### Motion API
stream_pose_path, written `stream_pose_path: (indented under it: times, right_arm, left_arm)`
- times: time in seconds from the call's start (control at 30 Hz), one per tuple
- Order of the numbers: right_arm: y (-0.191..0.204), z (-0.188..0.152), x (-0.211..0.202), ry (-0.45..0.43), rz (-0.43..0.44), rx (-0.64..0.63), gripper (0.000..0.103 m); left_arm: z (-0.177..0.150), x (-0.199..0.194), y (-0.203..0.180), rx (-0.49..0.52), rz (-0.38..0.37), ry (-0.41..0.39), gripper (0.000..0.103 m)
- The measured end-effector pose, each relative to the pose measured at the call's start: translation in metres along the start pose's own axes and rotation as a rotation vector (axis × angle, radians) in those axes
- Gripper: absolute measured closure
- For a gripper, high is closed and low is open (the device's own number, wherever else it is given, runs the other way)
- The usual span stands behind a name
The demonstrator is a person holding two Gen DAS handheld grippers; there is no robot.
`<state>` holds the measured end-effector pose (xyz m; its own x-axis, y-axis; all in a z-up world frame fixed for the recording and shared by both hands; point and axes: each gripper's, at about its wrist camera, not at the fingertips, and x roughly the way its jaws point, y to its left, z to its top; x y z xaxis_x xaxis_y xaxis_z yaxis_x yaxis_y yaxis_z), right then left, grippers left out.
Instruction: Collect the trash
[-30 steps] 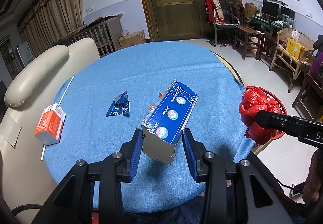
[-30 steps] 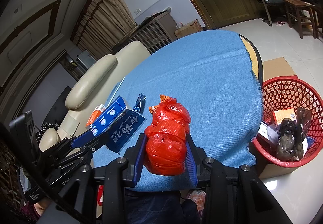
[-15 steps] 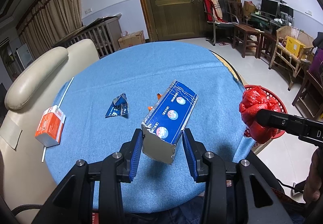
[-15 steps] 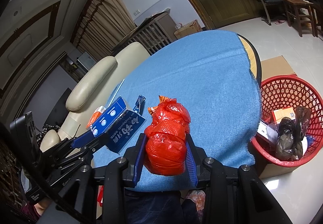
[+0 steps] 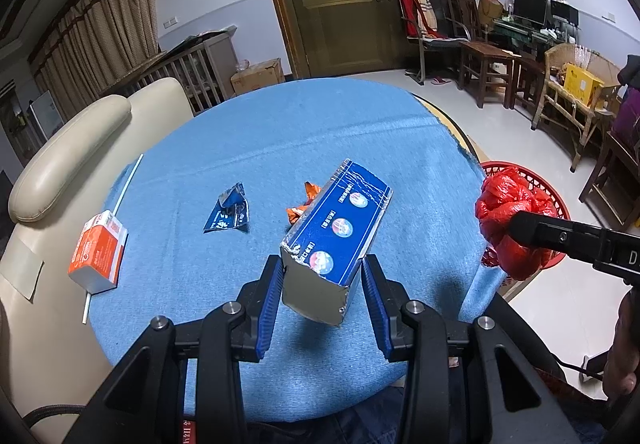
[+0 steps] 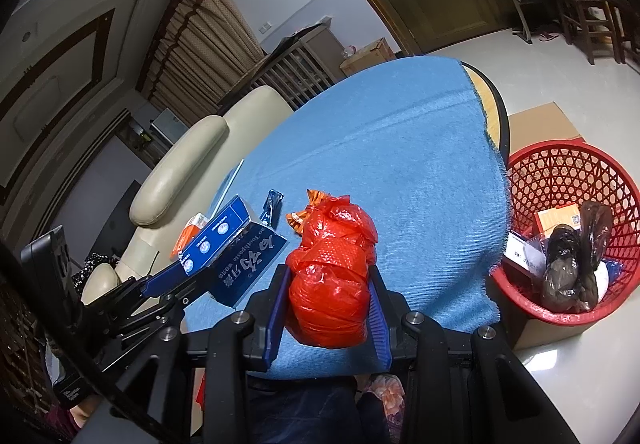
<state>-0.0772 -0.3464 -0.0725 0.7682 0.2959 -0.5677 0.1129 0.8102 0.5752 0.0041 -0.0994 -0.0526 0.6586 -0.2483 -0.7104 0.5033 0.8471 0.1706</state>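
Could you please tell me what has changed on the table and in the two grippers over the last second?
Nothing has visibly changed. The left gripper still clamps the blue toothpaste box, the right gripper still clamps the red plastic bag, and the red basket stays beside the table.

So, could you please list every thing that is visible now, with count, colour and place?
toothpaste box: 1, blue, held above the table
bag: 1, red, held above the table edge
carton: 1, orange and white, table's left
wrapper: 1, blue, mid-table
crumpled wrapper: 1, orange, behind the box
straw: 1, white, left edge
tablecloth: 1, blue, over the round table
basket: 1, red, floor, holds trash
left gripper: 1, black, blue pads
right gripper: 1, black, blue pads
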Motion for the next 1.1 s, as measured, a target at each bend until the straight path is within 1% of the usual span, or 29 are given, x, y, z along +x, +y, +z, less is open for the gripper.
stream_pose_path:
  times: [0.4, 0.7, 0.8, 0.87, 1.03, 1.1]
  right_arm:
    - [-0.010, -0.002, -0.007, -0.011, -0.003, 0.035, 0.064]
    - [-0.022, -0.005, -0.014, -0.020, -0.016, 0.076, 0.064]
    - [-0.029, -0.005, -0.016, -0.027, -0.023, 0.094, 0.064]
    - [-0.032, -0.006, -0.018, -0.030, -0.028, 0.104, 0.064]
    - [-0.044, -0.007, -0.022, -0.038, -0.038, 0.131, 0.064]
    - [-0.051, -0.007, -0.024, -0.036, -0.038, 0.143, 0.064]
  left_arm:
    - [0.003, 0.004, -0.011, 0.042, 0.001, 0.003, 0.061]
    - [0.008, 0.009, -0.025, 0.086, -0.003, 0.007, 0.061]
    - [0.010, 0.010, -0.033, 0.107, -0.009, 0.008, 0.061]
    - [0.012, 0.012, -0.037, 0.119, -0.015, 0.008, 0.064]
    - [0.014, 0.017, -0.047, 0.146, -0.031, 0.011, 0.065]
    - [0.014, 0.024, -0.046, 0.135, -0.049, 0.032, 0.065]
